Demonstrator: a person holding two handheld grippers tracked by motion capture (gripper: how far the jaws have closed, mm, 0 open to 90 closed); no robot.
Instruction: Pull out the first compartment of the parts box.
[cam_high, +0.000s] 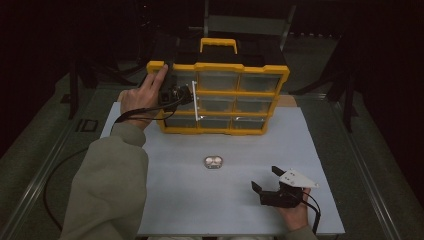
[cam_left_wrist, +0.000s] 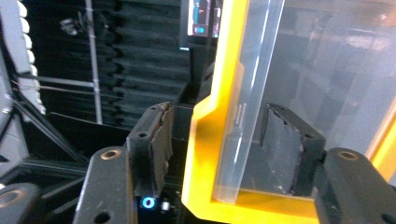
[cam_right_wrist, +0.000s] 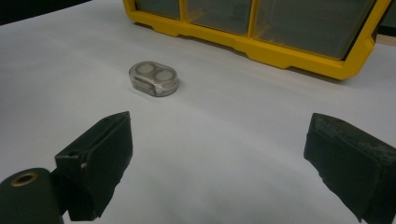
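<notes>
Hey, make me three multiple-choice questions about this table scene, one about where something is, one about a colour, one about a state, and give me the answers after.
1. Where does the small clear case lie?
A. inside a drawer
B. on the white table top, between the organizer and the right gripper
C. between the right gripper's jaws

2. What colour is the frame of the drawer organizer?
A. yellow
B. red
C. blue

3. How do the right gripper's jaws stand?
A. shut on the case
B. shut on nothing
C. wide open with nothing between them

Answers:
1 B, the high view shows it alone on the table top in front of the organizer.
2 A, the frame and handle are yellow around clear drawers.
3 C, the right gripper view shows bare table between the two jaws.
</notes>
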